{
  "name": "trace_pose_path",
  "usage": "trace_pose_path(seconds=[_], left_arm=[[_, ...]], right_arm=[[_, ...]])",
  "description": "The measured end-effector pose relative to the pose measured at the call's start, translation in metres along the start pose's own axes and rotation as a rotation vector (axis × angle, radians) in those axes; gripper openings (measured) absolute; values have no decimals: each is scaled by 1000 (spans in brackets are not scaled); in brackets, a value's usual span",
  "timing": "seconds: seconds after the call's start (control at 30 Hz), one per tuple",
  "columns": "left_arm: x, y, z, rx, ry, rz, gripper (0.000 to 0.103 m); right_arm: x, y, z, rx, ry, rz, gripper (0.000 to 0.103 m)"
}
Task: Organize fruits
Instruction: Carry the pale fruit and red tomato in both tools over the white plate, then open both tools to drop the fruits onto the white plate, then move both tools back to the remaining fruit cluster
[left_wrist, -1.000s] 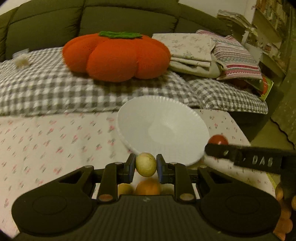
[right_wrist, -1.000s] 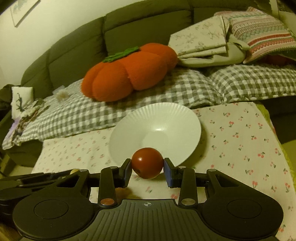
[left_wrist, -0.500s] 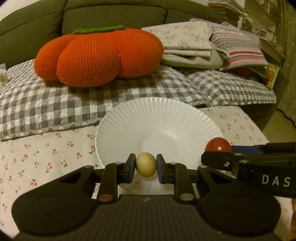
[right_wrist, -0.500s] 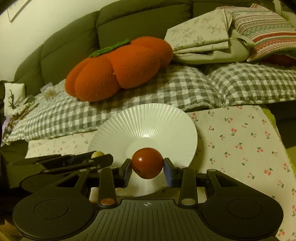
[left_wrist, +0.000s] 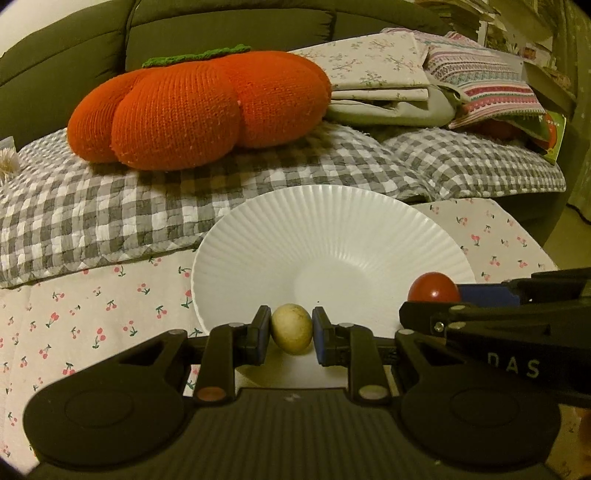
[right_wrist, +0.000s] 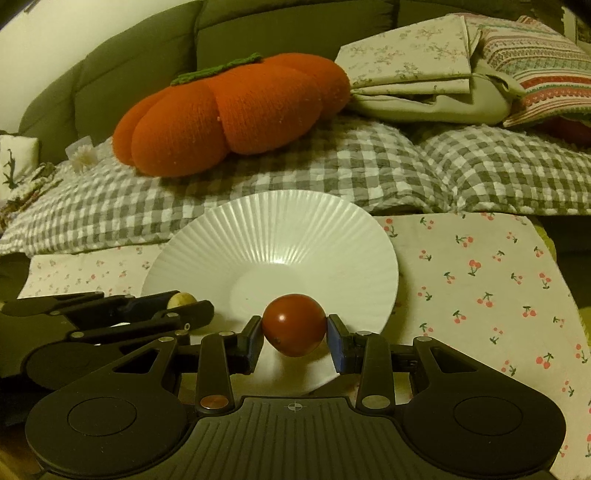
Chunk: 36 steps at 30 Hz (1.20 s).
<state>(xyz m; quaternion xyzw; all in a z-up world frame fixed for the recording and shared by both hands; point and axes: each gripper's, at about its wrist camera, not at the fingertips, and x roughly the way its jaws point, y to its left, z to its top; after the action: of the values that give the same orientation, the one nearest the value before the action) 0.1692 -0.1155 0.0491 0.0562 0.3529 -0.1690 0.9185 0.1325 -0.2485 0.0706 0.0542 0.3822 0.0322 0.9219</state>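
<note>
A white ribbed plate (left_wrist: 332, 229) (right_wrist: 273, 229) lies on the cherry-print cloth. My left gripper (left_wrist: 291, 329) is shut on a small pale yellow fruit (left_wrist: 291, 328) and holds it over the plate's near rim. My right gripper (right_wrist: 294, 330) is shut on a red tomato-like fruit (right_wrist: 293, 325) above the plate's near part. The red fruit also shows in the left wrist view (left_wrist: 434, 287), at the plate's right edge. The yellow fruit shows in the right wrist view (right_wrist: 181, 298), at the plate's left edge.
The cherry-print cloth (right_wrist: 480, 277) covers the table. Behind it, a grey checked blanket (left_wrist: 92, 214) lies on a dark sofa with an orange pumpkin cushion (left_wrist: 192, 110), folded linens (left_wrist: 380, 85) and a striped pillow (left_wrist: 487, 81).
Both grippers have moved forward toward the plate with their fruits still held. The plate looks larger and nearer, and both fruits hang over its near part.
</note>
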Motion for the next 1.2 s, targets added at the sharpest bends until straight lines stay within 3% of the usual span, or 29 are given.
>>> trace_pose_path(seconds=[0.17, 0.23, 0.3, 0.37, 0.53, 0.87, 1.2], left_arm=[[-3, 2, 2, -21, 3, -15, 38], [-6, 4, 2, -29, -3, -7, 56], [-11, 5, 2, -29, -15, -1, 63], [-15, 5, 3, -22, -17, -3, 64], [-28, 12, 4, -37, -23, -1, 64], [-66, 30, -5, -117, -23, 8, 64], [-134, 55, -30, -213, -26, 64, 64]], right_arm=[[-2, 1, 0, -15, 0, -19, 38], [-6, -3, 1, 10, -11, -24, 44], [-12, -7, 3, 30, -24, -24, 48], [-18, -11, 6, 50, -37, -25, 55], [-34, -14, 12, 92, -71, -20, 55], [-75, -6, 9, 127, -135, 27, 69], [-127, 31, -17, -6, -176, 80, 89]])
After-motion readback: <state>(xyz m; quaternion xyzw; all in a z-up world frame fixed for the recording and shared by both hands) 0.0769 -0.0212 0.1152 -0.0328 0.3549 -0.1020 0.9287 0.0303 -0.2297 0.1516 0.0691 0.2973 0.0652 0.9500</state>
